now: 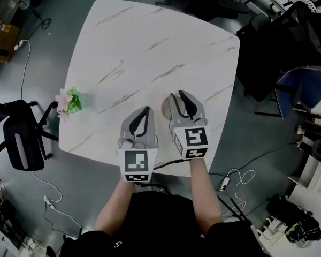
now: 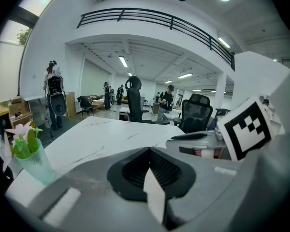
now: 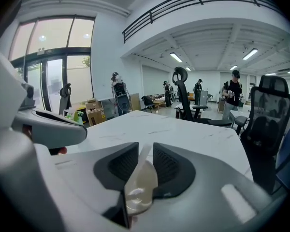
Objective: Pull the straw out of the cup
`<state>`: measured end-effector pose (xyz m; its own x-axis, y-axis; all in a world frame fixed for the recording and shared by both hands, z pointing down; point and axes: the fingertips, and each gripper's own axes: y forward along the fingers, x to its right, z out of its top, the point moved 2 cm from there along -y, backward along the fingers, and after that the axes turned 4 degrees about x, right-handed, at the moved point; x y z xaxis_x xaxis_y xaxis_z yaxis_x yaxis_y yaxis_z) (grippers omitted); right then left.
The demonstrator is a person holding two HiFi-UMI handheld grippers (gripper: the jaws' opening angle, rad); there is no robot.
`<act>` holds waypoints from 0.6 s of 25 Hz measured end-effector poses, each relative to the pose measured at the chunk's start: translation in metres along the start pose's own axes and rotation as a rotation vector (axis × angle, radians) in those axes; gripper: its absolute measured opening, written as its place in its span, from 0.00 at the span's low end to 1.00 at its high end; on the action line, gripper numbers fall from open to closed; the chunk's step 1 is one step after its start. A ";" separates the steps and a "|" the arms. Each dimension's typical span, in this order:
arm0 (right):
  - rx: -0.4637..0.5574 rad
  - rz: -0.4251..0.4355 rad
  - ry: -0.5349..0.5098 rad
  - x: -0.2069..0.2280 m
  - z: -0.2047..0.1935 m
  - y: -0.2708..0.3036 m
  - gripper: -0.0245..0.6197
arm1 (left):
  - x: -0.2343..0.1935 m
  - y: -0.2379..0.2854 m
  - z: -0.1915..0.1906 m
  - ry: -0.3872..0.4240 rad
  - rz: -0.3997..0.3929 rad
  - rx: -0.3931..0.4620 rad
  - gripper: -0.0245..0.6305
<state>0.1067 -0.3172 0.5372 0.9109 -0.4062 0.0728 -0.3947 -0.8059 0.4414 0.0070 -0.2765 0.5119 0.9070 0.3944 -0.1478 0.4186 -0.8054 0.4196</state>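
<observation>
Right gripper [image 3: 145,147] grips a clear cup [image 3: 138,190] — left gripper [image 2: 146,150] closed; green cup [image 2: 34,162] holds flowers [image 2: 21,131].

Forearms side by side, left gripper [image 1: 147,111] jaws together, right gripper [image 1: 178,96] jaws closed on a cup [image 3: 141,180]

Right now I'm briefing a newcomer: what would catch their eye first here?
The white marble-patterned table dominates the head view, with a small green cup of pink flowers at its left edge. Near its front edge, the right tool clamps a clear plastic cup, beside the left tool.
</observation>
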 end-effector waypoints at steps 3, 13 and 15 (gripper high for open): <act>-0.006 -0.003 -0.029 0.000 0.000 0.000 0.15 | 0.000 -0.001 0.001 0.003 0.000 0.001 0.04; 0.033 -0.013 -0.033 -0.002 0.007 -0.010 0.10 | 0.002 -0.006 0.009 0.020 -0.001 0.013 0.04; 0.051 -0.004 -0.017 -0.004 0.010 -0.016 0.10 | 0.005 -0.008 0.012 0.024 -0.005 0.020 0.04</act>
<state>0.1083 -0.3070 0.5211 0.9106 -0.4097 0.0555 -0.3968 -0.8285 0.3950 0.0085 -0.2736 0.4969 0.9037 0.4085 -0.1285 0.4241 -0.8120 0.4010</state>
